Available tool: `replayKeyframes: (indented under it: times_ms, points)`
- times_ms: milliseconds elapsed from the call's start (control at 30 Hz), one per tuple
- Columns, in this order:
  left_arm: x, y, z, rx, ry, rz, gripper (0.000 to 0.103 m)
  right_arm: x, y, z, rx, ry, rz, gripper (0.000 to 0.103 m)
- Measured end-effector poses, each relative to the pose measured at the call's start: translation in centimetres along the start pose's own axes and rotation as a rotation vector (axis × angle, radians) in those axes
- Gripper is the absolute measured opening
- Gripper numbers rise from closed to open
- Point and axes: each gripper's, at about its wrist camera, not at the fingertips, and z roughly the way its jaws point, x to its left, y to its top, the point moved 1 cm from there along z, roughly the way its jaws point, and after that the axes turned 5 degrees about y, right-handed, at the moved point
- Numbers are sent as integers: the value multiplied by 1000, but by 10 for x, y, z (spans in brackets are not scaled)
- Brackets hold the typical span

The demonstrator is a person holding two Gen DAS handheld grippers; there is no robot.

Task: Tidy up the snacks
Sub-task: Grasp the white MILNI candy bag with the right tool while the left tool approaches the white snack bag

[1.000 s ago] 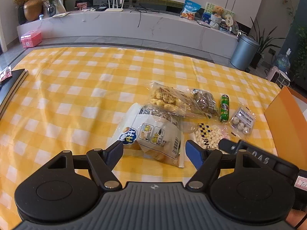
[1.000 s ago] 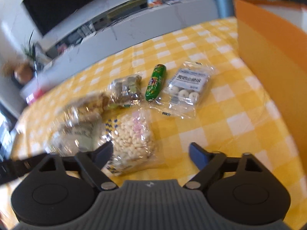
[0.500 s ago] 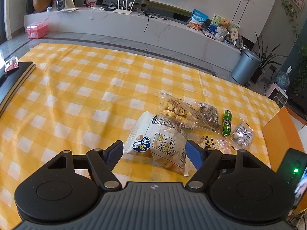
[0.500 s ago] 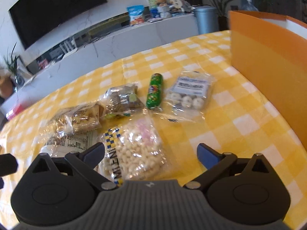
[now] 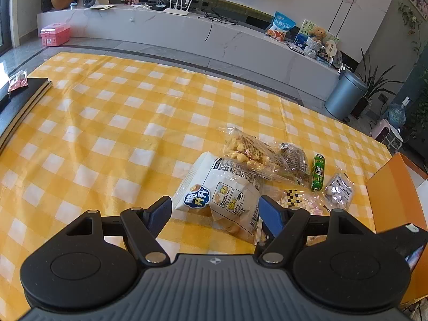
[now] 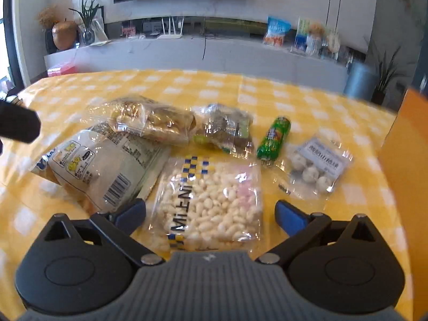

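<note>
With our right gripper [image 6: 210,214] spread wide over the clear bag of pale puffs [image 6: 214,203] and our left gripper [image 5: 214,211] wide before the white snack bag [image 5: 230,195], we risk pinching slippery film or snagging overlapping neighbours on the checked cloth [image 5: 107,123].
</note>
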Motion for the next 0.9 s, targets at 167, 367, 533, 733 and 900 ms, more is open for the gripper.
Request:
replayKeyframes:
  times_ms: [167, 367, 533, 733, 900]
  points:
    - [0, 0, -1, -7, 5, -7, 87, -13, 1, 0, -28, 6, 11, 88]
    - [-11, -4, 2, -11, -66, 89, 87, -25, 3, -7, -47, 16, 84, 78]
    - [-27, -10, 5, -65, -148, 229, 89, -36, 7, -20, -49, -17, 84, 78]
    - [-36, -17, 34, -33, -177, 291, 90, -46, 8, -32, -66, -42, 113, 78]
    - [-53, -23, 51, -53, -93, 375, 96, -56, 4, -31, -61, -39, 182, 78]
